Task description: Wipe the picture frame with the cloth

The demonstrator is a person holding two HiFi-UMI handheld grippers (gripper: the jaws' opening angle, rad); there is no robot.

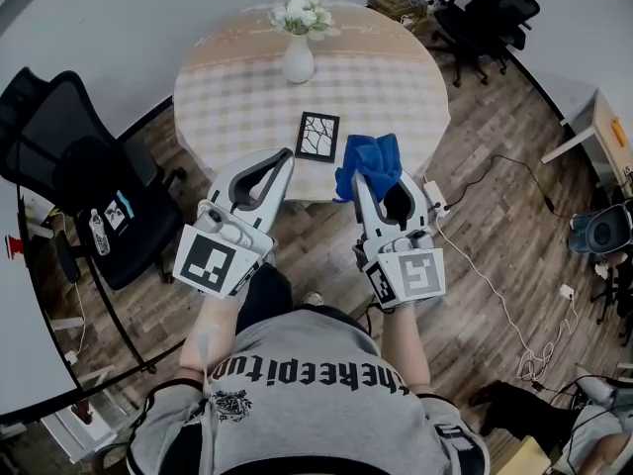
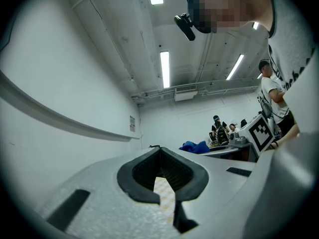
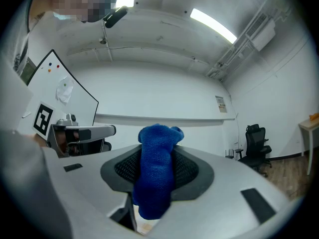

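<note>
Two grippers hang above the near edge of the round table (image 1: 396,77), short of the picture frame (image 1: 317,136), which lies flat on the checked top in front of a vase (image 1: 298,59) of white flowers (image 1: 303,13) and touches neither gripper. The right gripper (image 1: 358,176) is clenched on the blue cloth (image 1: 371,161): its own view shows a bunched fold pinched between the jaws and poking up past their tips, while the head view shows the rest flopping loose just to the right of the frame. The left gripper (image 1: 287,153) has its jaws closed tip to tip with nothing between them. I judge the cloth soft, light and limp, best held by a thick bunch, as now, with a loose pad left to drag over the surface. The frame looks thin, stiff and light, likely to slide on the table when rubbed; its front may be glass, so pressure should be gentle, and the empty gripper could steady it by an outer edge or corner
</note>
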